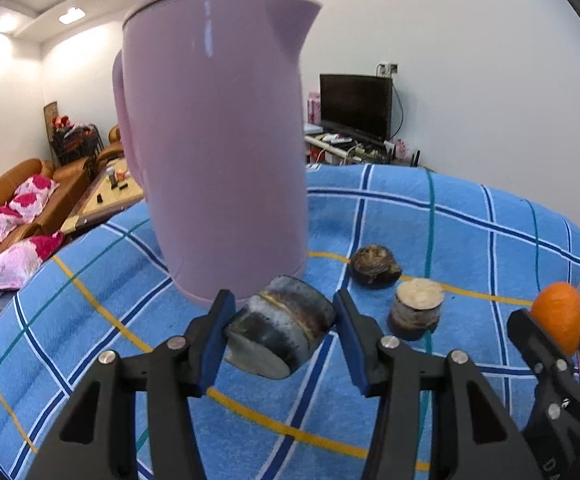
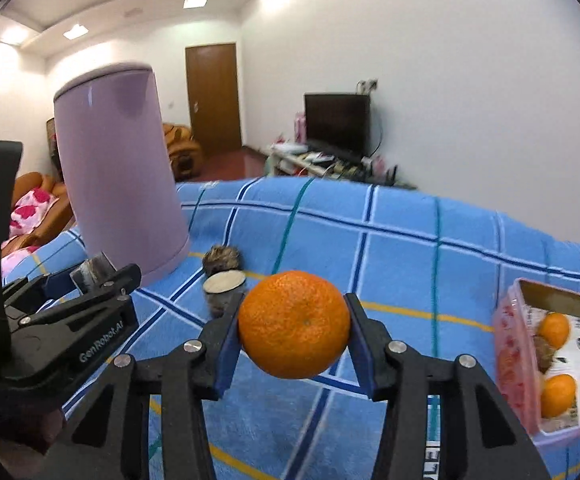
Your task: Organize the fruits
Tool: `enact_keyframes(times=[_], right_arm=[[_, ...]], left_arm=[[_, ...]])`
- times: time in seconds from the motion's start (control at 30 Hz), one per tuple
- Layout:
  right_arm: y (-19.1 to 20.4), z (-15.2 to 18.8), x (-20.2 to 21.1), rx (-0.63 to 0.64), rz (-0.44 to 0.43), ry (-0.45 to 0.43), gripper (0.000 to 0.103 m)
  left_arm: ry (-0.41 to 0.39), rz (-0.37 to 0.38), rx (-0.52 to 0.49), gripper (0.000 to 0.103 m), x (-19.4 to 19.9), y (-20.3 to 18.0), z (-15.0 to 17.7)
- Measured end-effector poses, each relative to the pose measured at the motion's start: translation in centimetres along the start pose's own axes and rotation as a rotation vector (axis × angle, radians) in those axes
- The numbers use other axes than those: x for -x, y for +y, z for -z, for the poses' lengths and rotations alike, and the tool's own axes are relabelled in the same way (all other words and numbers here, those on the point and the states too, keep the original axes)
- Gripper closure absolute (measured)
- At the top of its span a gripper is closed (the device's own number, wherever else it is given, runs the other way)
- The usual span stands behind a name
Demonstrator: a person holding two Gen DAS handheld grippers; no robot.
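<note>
Step in hand: transfer. Right gripper (image 2: 293, 326) has its jaws clamped on an orange (image 2: 294, 325), lifted clear of the blue checked cloth (image 2: 410, 264). Left gripper (image 1: 284, 326) has its jaws clenched on a dark cut stalk piece (image 1: 280, 326), also held off the cloth, just before the purple kettle (image 1: 214, 140).

Pink bin (image 2: 510, 364) sits at the table's right edge, already holding oranges. Next move, as I judge it: carry the orange right, over the bin rim, then release low.

Orange: round, bright, dimpled peel, unblemished. Two more stalk pieces (image 1: 416, 308) lie mid-table.
</note>
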State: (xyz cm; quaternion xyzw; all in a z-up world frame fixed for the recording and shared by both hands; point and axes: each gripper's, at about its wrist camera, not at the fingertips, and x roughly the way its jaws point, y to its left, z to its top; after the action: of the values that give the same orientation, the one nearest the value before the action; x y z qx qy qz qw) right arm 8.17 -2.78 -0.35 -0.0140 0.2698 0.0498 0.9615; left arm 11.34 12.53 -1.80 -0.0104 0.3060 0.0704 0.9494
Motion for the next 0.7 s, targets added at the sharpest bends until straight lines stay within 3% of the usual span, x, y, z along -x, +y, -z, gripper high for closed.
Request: enact_keyframes(times=[0.3, 0.7], right_arm=[[-0.3, 0.6, 2.1, -0.001, 0.032, -0.047, 0.053], [-0.5, 1.2, 2.7, -0.005, 0.052, -0.052, 0.053]], left_arm=[[-0.071, 0.018, -0.047, 0.050, 1.3, -1.7, 0.1], [-0.077, 0.055, -0.040, 0.050, 1.9, -2.2, 0.5]])
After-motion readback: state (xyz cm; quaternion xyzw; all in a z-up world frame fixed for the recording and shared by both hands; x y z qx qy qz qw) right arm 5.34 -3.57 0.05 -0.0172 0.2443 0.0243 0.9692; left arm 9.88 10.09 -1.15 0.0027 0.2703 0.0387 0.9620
